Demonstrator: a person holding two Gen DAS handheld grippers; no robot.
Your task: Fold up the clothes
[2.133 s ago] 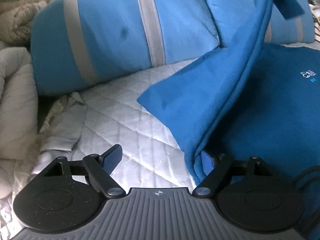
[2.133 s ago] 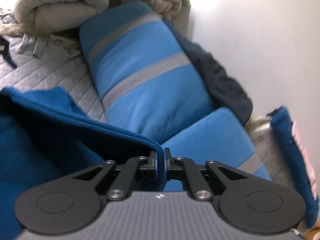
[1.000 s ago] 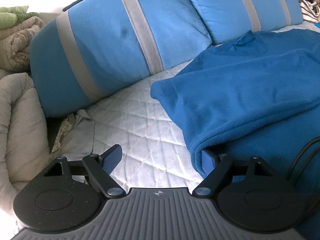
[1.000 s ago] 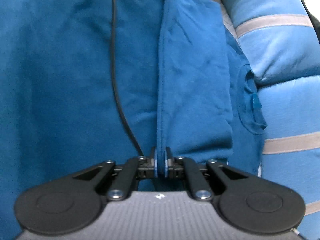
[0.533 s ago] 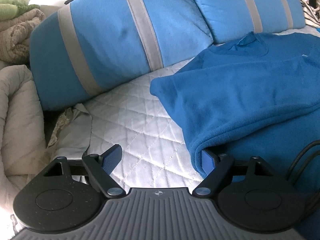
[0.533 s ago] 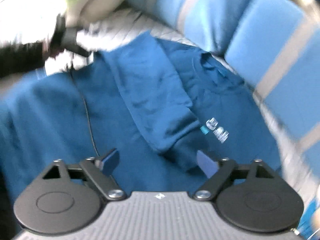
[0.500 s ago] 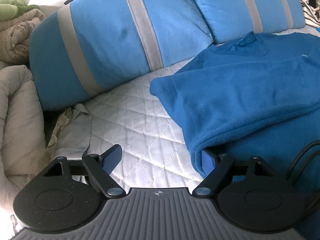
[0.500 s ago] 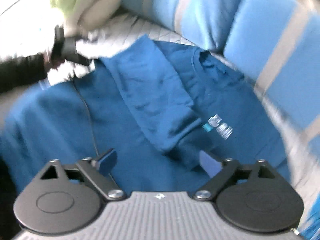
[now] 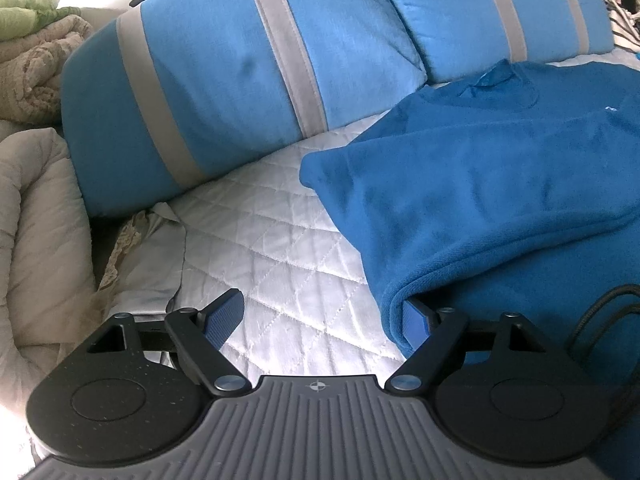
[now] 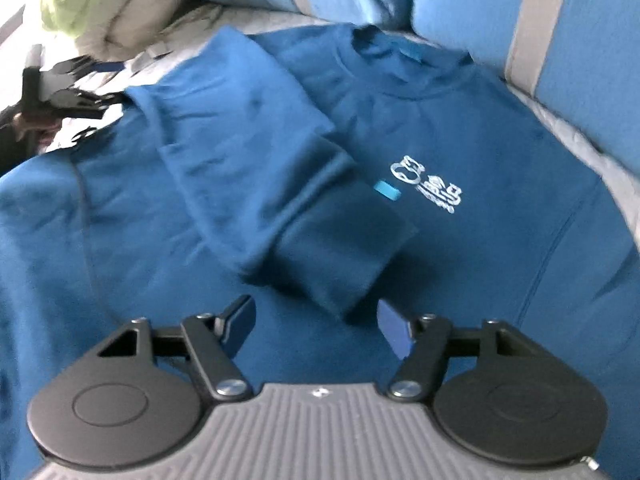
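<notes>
A blue sweatshirt [image 10: 460,128] with a white chest logo lies flat on the bed, collar toward the pillows. One sleeve [image 10: 260,168] is folded across its chest, and the cuff ends just beyond my right gripper [image 10: 316,324]. That gripper's jaws are closing with nothing between them. In the left wrist view the sweatshirt's folded edge [image 9: 480,200] drapes over the right finger of my left gripper [image 9: 320,316]. This gripper stands open, its left finger over the white quilt [image 9: 260,240], and neither pad presses on the cloth.
Two light-blue pillows with grey stripes [image 9: 240,80] lie behind the sweatshirt. Beige and green rolled blankets [image 9: 32,60] are piled at the left. A black cable [image 9: 592,316] runs over the cloth at lower right. A blurred black shape [image 10: 68,96] sits at the shirt's left edge.
My right gripper let go of the sleeve, opened, rolled and drew back. The sleeve now lies across the chest. The left gripper has stayed put.
</notes>
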